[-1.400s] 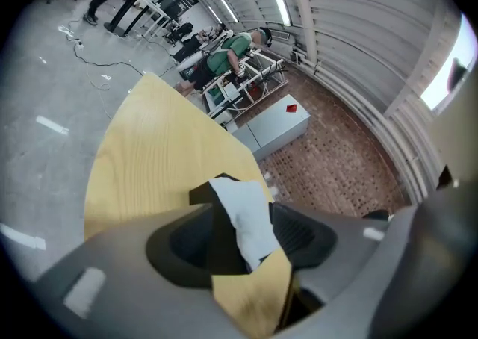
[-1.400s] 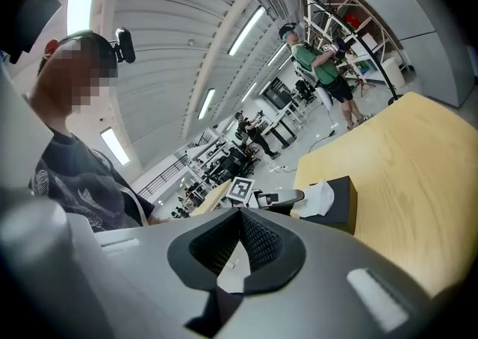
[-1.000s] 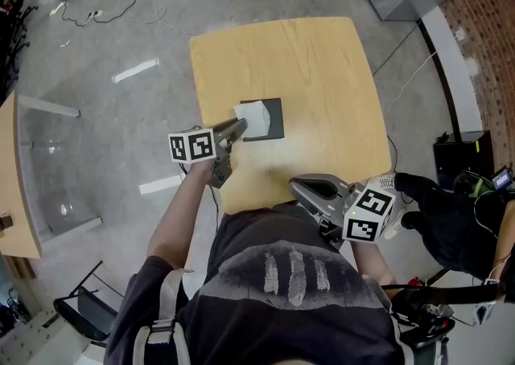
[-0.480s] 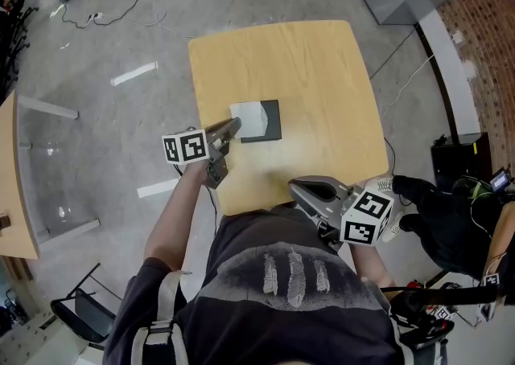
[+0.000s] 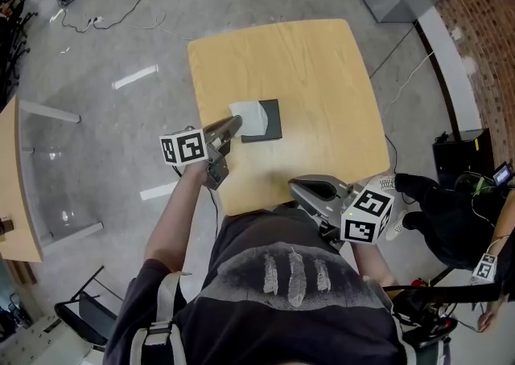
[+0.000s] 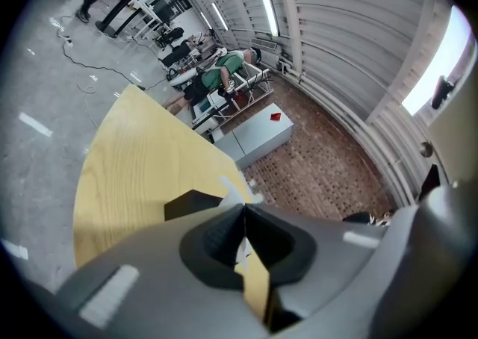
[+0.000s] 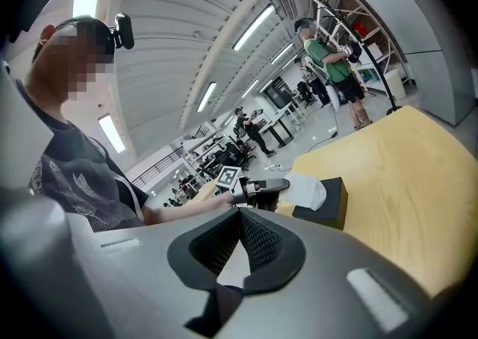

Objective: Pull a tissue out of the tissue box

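A black tissue box (image 5: 272, 120) lies flat near the middle of the light wooden table (image 5: 322, 66). A white tissue (image 5: 248, 116) sticks out of the box's left part and leans toward my left gripper (image 5: 236, 122), which is shut on its edge. In the left gripper view the jaws (image 6: 243, 205) meet with a strip of the tissue (image 6: 237, 193) pinched at their tips, and the box (image 6: 191, 204) shows just beyond. My right gripper (image 5: 295, 187) hangs over the table's near edge, shut and holding nothing. The right gripper view shows the tissue (image 7: 306, 189) raised over the box (image 7: 326, 207).
Grey floor surrounds the table, with cables (image 5: 121, 2) at the far left. Another wooden tabletop (image 5: 12, 186) stands at the left, a chair (image 5: 80, 311) at the lower left, and a black bag (image 5: 447, 223) at the right. People stand far behind the table.
My left gripper has shut on the tissue and risen a little, drawing the tissue's edge toward the left. The right gripper has stayed where it was.
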A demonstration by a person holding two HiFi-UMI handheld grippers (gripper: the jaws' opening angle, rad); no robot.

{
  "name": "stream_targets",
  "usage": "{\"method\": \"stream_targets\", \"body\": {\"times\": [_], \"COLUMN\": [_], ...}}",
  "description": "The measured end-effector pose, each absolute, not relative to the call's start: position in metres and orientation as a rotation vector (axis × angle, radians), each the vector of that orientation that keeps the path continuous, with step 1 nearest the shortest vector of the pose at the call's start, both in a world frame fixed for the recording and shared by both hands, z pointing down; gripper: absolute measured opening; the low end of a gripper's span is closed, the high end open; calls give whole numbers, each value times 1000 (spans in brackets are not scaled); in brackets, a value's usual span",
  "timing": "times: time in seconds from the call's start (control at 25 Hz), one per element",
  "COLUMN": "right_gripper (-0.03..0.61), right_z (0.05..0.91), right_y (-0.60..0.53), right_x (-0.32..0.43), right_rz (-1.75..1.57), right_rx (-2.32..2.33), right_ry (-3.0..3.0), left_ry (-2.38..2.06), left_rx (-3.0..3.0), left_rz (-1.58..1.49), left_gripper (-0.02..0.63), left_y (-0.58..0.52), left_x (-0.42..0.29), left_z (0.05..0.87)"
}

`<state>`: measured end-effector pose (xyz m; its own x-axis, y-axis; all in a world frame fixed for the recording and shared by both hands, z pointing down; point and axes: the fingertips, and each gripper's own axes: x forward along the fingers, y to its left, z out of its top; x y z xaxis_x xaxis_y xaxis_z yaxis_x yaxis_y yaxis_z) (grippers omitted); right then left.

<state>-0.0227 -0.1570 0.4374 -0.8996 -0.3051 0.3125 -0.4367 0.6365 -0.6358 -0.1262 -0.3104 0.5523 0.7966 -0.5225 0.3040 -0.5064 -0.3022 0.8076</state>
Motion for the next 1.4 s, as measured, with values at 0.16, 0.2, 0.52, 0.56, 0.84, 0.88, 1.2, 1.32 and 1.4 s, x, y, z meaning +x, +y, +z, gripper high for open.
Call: {"method": "stream_targets", "body": {"times": [0.16, 0.2, 0.52, 0.56, 0.84, 0.88, 1.2, 1.32, 1.4], "right_gripper": [-8, -8, -8, -8, -8, -8, -8, -8, -8], "right_z": [439, 439, 438, 438, 438, 439, 440, 441, 441], "right_y": [-158, -159, -158, -157, -157, -157, -159, -160, -161], "right_x": [-26, -26, -22, -22, -21, -21, -22, -23, -24], "right_rz": [1105, 1102, 1087, 1086, 1086, 1082, 1074, 1074, 1071], "right_rx": [600, 599, 614, 617, 621, 622, 620, 618, 617], "right_ry": [-2690, -2690, -2687, -2690, -2692, -2691, -2683, -2683, -2679], "left_ry": [-762, -758, -762, -763, -783, -783, -782, -798, -804], "left_rx": [1965, 1965, 1974, 1975, 1987, 1990, 2008, 2022, 2027], "left_rz": [-21, -24, -27, -29, -43, -46, -102, -117, -133], "left_gripper": [3, 3, 3, 3, 3, 3, 3, 3, 3], "left_y": [-310, -310, -311, -311, -311, -311, -314, -318, -318], "left_x": [-124, -124, -127, -126, -126, -126, -130, -135, -137], "left_z": [548, 546, 540, 538, 528, 527, 512, 507, 502]}}
